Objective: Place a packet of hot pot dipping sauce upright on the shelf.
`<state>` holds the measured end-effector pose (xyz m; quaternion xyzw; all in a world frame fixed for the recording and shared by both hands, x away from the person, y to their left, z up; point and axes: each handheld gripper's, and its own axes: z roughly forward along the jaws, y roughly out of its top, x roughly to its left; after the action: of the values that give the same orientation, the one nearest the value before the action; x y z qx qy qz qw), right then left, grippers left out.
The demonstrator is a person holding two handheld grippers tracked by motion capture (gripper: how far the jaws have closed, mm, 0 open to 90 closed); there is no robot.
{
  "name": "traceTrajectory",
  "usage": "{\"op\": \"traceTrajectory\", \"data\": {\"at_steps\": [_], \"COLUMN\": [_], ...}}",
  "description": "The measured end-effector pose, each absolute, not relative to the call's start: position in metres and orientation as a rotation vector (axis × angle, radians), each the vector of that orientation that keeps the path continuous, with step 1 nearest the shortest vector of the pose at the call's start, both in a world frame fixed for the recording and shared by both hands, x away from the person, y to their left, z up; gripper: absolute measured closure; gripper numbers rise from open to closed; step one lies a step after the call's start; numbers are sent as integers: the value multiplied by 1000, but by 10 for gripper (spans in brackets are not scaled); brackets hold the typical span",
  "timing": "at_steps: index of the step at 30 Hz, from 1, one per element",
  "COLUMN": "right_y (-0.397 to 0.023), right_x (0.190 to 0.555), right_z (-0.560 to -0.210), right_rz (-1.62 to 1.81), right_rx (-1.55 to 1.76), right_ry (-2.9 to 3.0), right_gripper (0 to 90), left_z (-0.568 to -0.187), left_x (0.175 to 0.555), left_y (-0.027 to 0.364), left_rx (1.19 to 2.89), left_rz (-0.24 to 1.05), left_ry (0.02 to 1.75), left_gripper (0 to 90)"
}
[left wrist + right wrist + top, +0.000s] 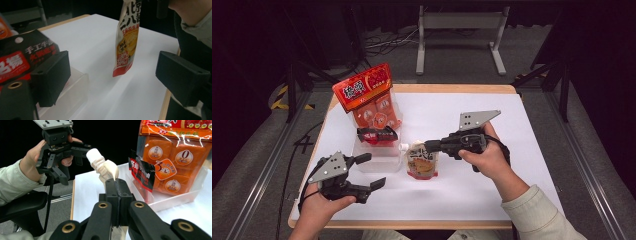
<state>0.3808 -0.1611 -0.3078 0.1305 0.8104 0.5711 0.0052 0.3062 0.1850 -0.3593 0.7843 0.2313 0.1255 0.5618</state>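
White sheeting covers the table (492,165), with a wooden edge showing at its far side. In the high view the right gripper (432,145) reaches in from the right, its jaws pressed together on the top edge of a spouted food pouch (422,161) that stands upright near the middle of the table. The right gripper view shows the two black jaws closed flat against each other on the pouch's pale upper seam, the white capped spout (94,155) rising just beyond them. The left gripper (371,171) sits at the near left of the table, jaws spread wide apart and holding nothing; from its own view the pouch hangs between and beyond them. Just left of the pouch a clear plastic tray (377,159) holds a tall orange snack bag (369,97), upright, and a smaller black-and-red packet (377,135) leaning in front of it.
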Motion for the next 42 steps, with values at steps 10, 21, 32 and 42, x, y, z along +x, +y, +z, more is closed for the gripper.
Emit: {"op": "traceTrajectory", "data": {"at_steps": [10,21,32,42], "right_y": [-147,-136,-133,-143], "right_x": [378,376,377,373], "right_z": [-307,-308,-311,-306], "right_rz": [1805,1879,1896,1887], "right_rx": [341,278,267,307], "right_ry": [2552,2530,2516,2447], "right_gripper": [900,900,893,785], "left_z": [-351,-353,-354,-348], "left_x": [325,338,345,352], "left_y": [151,144,145,145], "left_rx": [1809,1742,1760,1792], "left_rz": [225,123,67,103], "left_ry": [434,415,390,331], "left_gripper": [264,509,838,877]}}
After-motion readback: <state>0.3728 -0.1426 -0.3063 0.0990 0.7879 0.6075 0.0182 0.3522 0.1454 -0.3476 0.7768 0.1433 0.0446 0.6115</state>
